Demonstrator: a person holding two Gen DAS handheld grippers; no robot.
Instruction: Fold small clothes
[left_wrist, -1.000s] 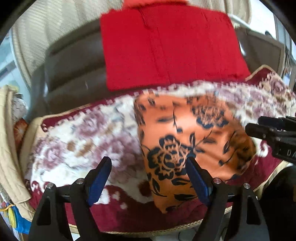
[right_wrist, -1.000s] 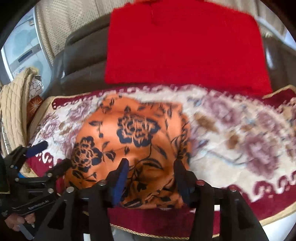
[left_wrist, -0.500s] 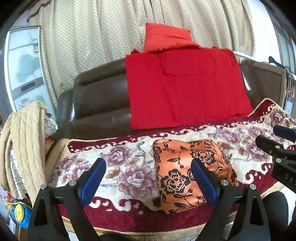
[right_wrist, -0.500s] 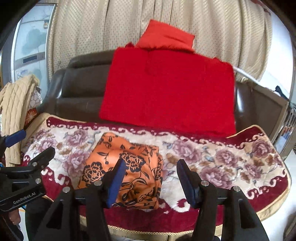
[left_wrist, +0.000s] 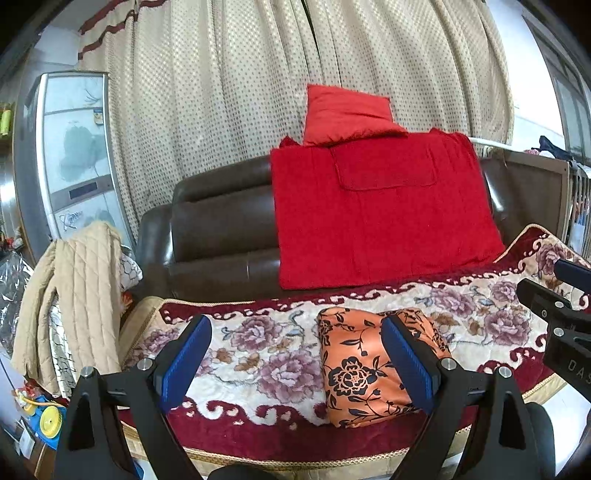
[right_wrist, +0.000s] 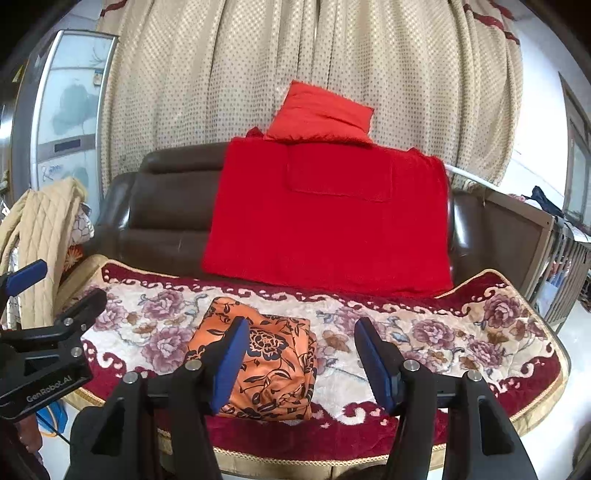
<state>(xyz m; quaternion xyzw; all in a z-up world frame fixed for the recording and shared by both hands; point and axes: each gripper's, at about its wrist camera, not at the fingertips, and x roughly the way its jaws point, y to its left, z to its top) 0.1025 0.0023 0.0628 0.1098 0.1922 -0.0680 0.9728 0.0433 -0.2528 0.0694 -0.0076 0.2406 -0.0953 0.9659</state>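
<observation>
Orange floral garment (left_wrist: 364, 363) lies folded into a compact bundle on the flowered sofa cover (left_wrist: 258, 354), near its front edge, roughly mid-width. Since a second ago I've pulled both grippers back from it: earlier they were close over the cloth, now the whole sofa (left_wrist: 218, 225) shows. My left gripper (left_wrist: 295, 365) is spread wide and empty; my right gripper (right_wrist: 299, 363) is also wide, holding nothing. I judge this fold finished and released. No containers in view, only the red blanket (left_wrist: 376, 218) draped over the backrest and a red cushion (left_wrist: 347, 114) on top.
</observation>
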